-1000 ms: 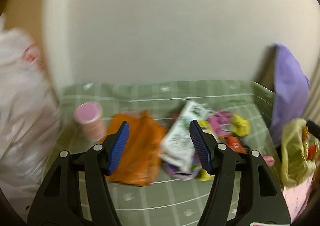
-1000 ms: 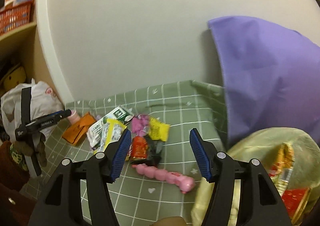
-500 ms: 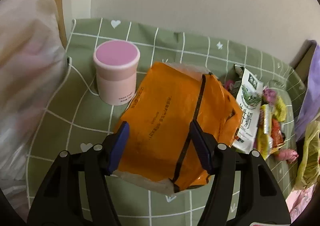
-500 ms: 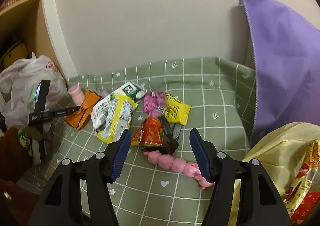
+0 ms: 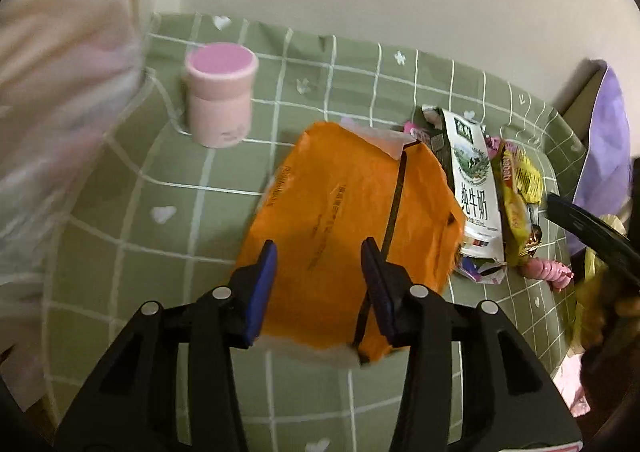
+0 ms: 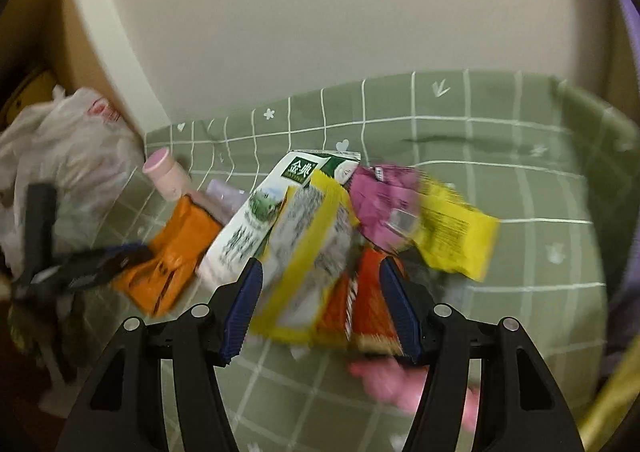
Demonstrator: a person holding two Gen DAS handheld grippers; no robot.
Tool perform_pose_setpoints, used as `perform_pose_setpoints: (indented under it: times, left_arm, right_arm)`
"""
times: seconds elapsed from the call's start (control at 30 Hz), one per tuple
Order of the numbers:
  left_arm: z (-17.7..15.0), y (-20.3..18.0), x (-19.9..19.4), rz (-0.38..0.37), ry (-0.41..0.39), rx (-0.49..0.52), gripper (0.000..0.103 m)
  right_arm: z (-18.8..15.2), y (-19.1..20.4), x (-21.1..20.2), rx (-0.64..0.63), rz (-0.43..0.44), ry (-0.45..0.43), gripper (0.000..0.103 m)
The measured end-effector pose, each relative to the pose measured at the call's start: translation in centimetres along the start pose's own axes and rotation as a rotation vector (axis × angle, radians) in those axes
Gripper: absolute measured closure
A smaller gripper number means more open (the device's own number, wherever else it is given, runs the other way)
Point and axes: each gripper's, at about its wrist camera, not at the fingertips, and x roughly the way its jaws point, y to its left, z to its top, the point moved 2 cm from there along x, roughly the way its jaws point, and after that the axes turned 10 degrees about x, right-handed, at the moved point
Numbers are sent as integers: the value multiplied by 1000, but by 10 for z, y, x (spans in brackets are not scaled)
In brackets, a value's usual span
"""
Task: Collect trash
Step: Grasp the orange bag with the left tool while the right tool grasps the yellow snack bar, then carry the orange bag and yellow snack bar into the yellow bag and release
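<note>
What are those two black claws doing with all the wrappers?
A person is picking up trash with two grippers. The left gripper is open, its fingers either side of the orange packet on the green cloth. The right gripper is open too, over the yellow wrapper and red wrapper. Nothing is grabbed yet.

You have a sage-green cloth with a white grid (image 5: 132,220) as your surface. On it: a pink lidded cylinder tub (image 5: 219,93), a flat orange plastic pouch (image 5: 344,212), a white-green milk carton (image 5: 474,188), yellow (image 6: 452,232), magenta (image 6: 380,200) and red (image 6: 368,300) snack wrappers, and a pink beaded piece (image 5: 554,272).
</note>
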Motion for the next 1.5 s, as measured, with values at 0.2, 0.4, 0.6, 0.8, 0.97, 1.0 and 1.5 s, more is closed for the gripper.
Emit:
perform_pose_setpoints:
  times: [0.2, 0.4, 0.6, 0.8, 0.97, 1.0, 1.5]
  left_arm:
    - [-5, 9, -31, 12, -48, -40, 52]
    - [-15, 20, -35, -16, -52, -70, 48]
    - [-20, 21, -31, -15, -21, -171, 48]
    - [-22, -10, -41, 52, -86, 37, 46]
    - [-24, -38, -25, 139, -90, 309, 45]
    - [-22, -38, -18, 147, -78, 308, 45]
    - [15, -40, -41, 3, -157, 184, 91]
  right_arm:
    - [10, -1, 51, 69, 90, 107, 61]
    - [3, 17, 37, -20, 100, 96, 74]
    - [3, 13, -15, -67, 48, -3, 74]
    - [-11, -4, -40, -43, 13, -25, 74]
    - [-21, -10, -48, -22, 7, -17, 74]
    - [-22, -10, -48, -23, 4, -16, 74]
    - [-32, -16, -81, 4, -12, -90, 74]
